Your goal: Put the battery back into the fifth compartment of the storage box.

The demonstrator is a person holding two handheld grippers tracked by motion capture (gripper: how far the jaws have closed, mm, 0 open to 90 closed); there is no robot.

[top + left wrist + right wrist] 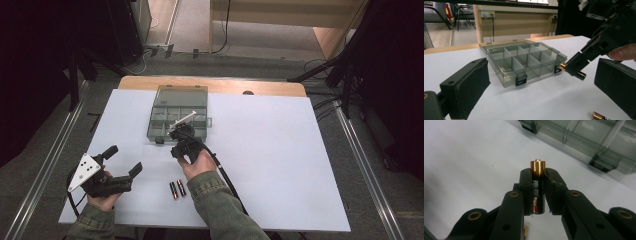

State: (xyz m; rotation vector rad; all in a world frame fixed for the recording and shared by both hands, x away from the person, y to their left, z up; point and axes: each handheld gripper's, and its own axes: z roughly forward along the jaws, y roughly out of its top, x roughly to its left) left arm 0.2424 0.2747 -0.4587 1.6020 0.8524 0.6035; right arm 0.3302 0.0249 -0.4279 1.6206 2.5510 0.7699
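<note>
A black and gold battery (538, 185) stands pinched between the pads of my right gripper (537, 175), gold tip pointing away from me. In the high view my right gripper (176, 136) hovers at the near edge of a grey clear compartment box (151, 129). From the left gripper view, the held battery's gold tip (563, 65) sits just beside the box's front corner (559, 60). My left gripper (125, 159) rests low at the table's left with its jaws spread wide and nothing between them. Two more batteries (177, 189) lie side by side on the white table.
The box's lid (181, 91) lies open toward the far side, and its compartments (524, 58) look bare. One loose battery (599, 116) lies near my left gripper's right jaw. A cable (227, 180) trails from the right gripper across the table.
</note>
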